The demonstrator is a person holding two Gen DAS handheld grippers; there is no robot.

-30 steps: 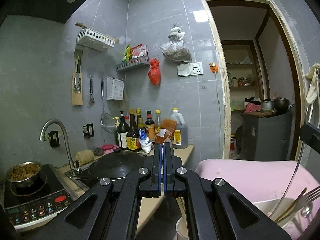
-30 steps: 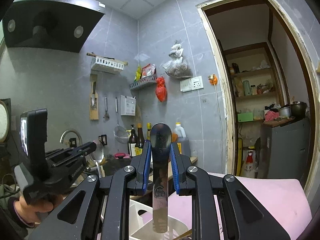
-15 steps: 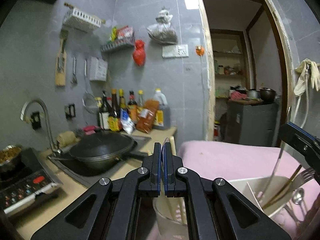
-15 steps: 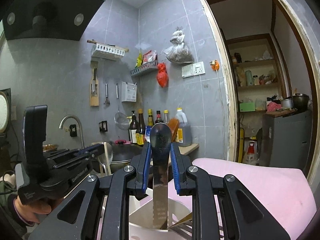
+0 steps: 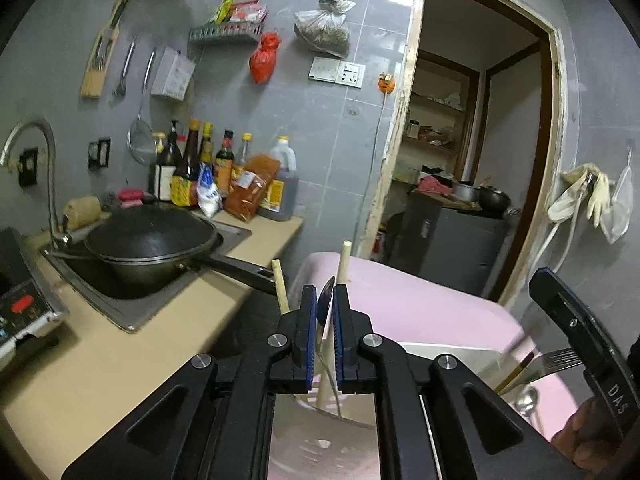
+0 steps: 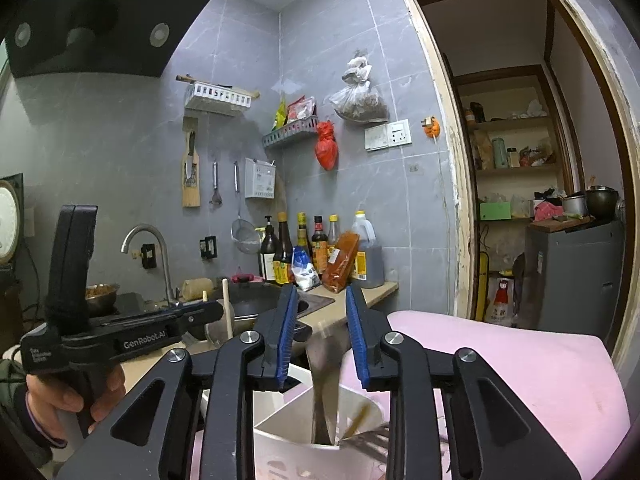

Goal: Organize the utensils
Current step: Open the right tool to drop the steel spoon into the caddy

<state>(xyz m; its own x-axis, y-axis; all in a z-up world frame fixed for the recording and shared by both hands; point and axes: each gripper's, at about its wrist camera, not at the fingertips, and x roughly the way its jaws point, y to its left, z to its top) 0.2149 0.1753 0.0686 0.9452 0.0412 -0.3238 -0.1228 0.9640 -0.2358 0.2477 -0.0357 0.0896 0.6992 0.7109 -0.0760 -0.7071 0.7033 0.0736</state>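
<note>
- Right gripper, seen from its own camera: the blue-padded jaws have just been opening and stand apart, touching nothing.
- Between and below them a blurred metal spoon stands upright, its lower end inside a white utensil holder at 6 o'clock.
- A fork leans in the same holder, at 5 o'clock.
- Left gripper, from its own camera: the jaws have just been opening a little; a thin dark spoon tip sits in the narrow gap, and I cannot tell whether the pads press it.
- Two wooden chopsticks rise just beside it, at 12 o'clock.
- A black wok sits at 10 o'clock.
- A pink cloth lies at 3 o'clock.
</note>
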